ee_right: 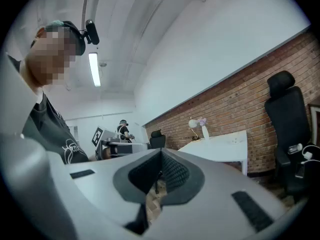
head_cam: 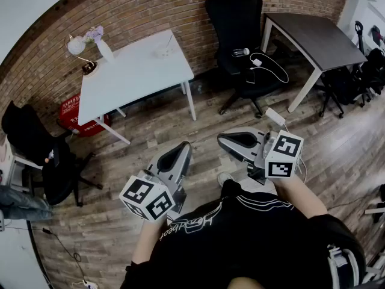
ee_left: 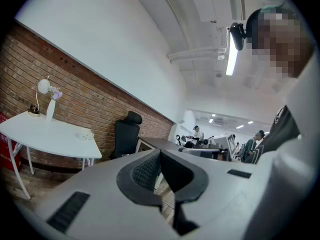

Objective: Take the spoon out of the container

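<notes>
Grey two-jaw grippers are held low and close to the body by a person standing on the wooden floor (head_cam: pixel 156 131). Left gripper (head_cam: pixel 184 146): jaws pressed together at the tips, nothing between them, as its own view confirms (ee_left: pixel 160 152). Right gripper (head_cam: pixel 221 139): jaws likewise closed and empty (ee_right: pixel 161 152). Both point away from the person, towards the white table (head_cam: pixel 138 71), and are well apart from it.

On that table, near its right end, sits a small white container (head_cam: pixel 163 52), also visible from the left gripper view (ee_left: pixel 86 134). It is too small to tell whether a spoon stands in it. At the table's far left corner are a lamp (head_cam: pixel 77 46) and a vase (head_cam: pixel 103 48), just beside each other. Behind runs a brick wall (head_cam: pixel 150 11). A black office chair (head_cam: pixel 240 23) stands between the white table and a dark table (head_cam: pixel 313 38).
</notes>
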Tool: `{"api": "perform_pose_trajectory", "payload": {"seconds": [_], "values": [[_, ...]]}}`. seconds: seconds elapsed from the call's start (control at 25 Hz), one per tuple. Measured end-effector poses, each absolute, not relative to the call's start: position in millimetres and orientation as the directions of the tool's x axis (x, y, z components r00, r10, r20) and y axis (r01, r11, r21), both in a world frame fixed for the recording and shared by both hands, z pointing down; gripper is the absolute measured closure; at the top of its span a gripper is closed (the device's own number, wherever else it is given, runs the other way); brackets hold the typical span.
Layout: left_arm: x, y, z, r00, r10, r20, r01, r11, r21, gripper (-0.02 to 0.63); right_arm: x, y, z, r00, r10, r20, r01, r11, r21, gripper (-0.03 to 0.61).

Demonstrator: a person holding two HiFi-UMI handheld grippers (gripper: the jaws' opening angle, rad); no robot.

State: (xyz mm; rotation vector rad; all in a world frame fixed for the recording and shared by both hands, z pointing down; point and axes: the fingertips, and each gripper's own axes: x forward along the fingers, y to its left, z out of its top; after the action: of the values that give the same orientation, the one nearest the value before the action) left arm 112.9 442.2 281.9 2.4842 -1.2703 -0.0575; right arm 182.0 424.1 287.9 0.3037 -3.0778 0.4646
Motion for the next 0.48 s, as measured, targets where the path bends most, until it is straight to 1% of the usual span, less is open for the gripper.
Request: {"api": "perform_pose_trajectory", "payload": {"seconds": [0.28,0.48], "values": [[113.4,443.7,283.4,0.598,-0.791,0.125,-0.777,-0.536,0.33,0.607,182.5,428.7,287.8,-0.981,-0.189,0.046,-0.195,0.939,-0.283,0.581],[113.7,442.3,289.0,0.597,-0.791,0.133,-0.782,-0.536,0.32,0.607,186.3,421.2,294.9,-0.974,-0.225,0.041,-0.227,0.935,-0.274,0.581]]}}
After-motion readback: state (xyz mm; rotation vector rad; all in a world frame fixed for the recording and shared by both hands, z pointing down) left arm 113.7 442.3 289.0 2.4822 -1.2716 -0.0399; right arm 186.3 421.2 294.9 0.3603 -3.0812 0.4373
